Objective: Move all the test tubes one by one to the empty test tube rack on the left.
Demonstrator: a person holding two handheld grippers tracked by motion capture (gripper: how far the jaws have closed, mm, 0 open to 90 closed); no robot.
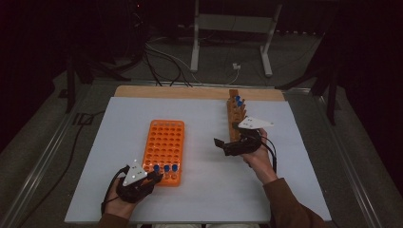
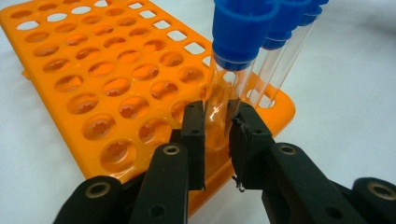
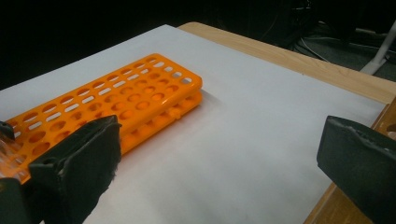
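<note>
Left gripper (image 2: 217,135) clamped on a clear plastic test tube with a blue screw cap (image 2: 229,70) at the near edge of the flat orange plastic rack (image 2: 93,88).

The tube stood tilted in a corner hole, two more blue-capped tubes (image 2: 285,46) just beside it; the rack's rows of round, toothed holes looked glossy. The right gripper (image 3: 219,154) hung with jaws wide apart and nothing between them, near a brown wooden rack (image 1: 234,114). A matte white sheet covered the wooden surface (image 1: 190,92); the room beyond was dark, with cables on the floor.
</note>
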